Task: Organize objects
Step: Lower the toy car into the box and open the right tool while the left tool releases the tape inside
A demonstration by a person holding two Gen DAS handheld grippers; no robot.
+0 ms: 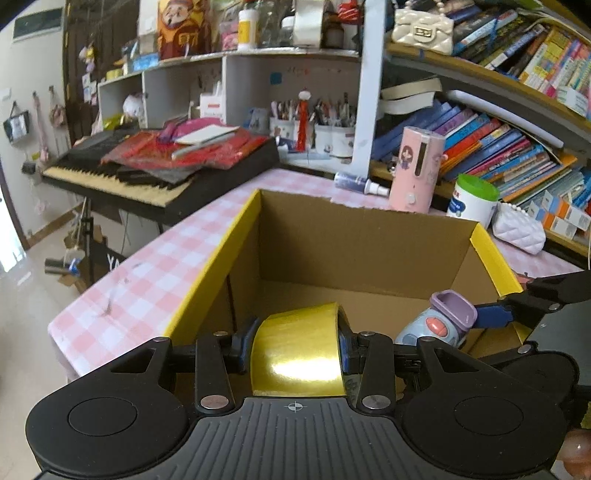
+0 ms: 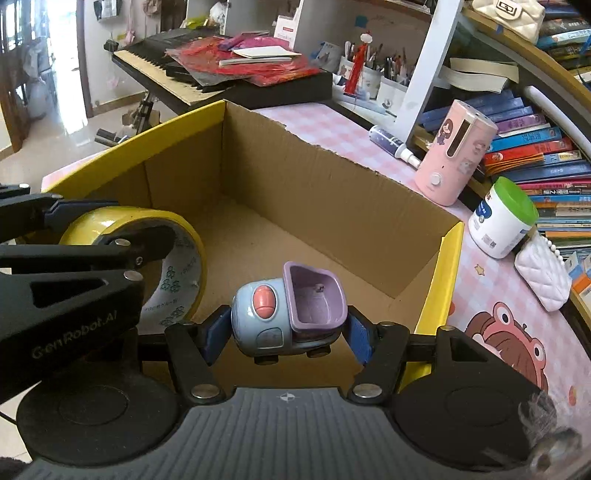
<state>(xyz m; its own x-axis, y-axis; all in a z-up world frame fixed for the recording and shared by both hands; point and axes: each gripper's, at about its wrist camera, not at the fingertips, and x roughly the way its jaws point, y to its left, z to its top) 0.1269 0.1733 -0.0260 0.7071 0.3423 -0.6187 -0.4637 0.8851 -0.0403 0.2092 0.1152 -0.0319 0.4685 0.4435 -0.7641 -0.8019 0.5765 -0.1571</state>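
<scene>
Open brown cardboard box (image 2: 295, 184) with yellow flaps on the counter. My left claw (image 1: 295, 354) clamps the glossy yellow tape roll (image 1: 295, 350) across its width: stiff, slick. My right claw (image 2: 288, 332) pinches the small blue-and-purple plastic toy car (image 2: 284, 310) by its sides: light, hard. Both over the box.

One open brown cardboard box with yellow flaps (image 2: 332, 192). One roll of yellow adhesive tape (image 1: 295, 350). One pale-blue toy truck with a lilac tipper (image 2: 288, 314). Two black handheld grippers: left gripper (image 1: 293, 345), right gripper (image 2: 286, 330). One pink cylindrical appliance (image 2: 454, 155), one white canister with a green lid (image 2: 504, 218), one white quilted pouch (image 2: 543, 275), one dark-blue spray bottle lying flat (image 2: 391, 144). One black electronic keyboard (image 1: 155, 173). One cream quilted handbag (image 1: 423, 29) on the shelf. Books: too many to count.
</scene>
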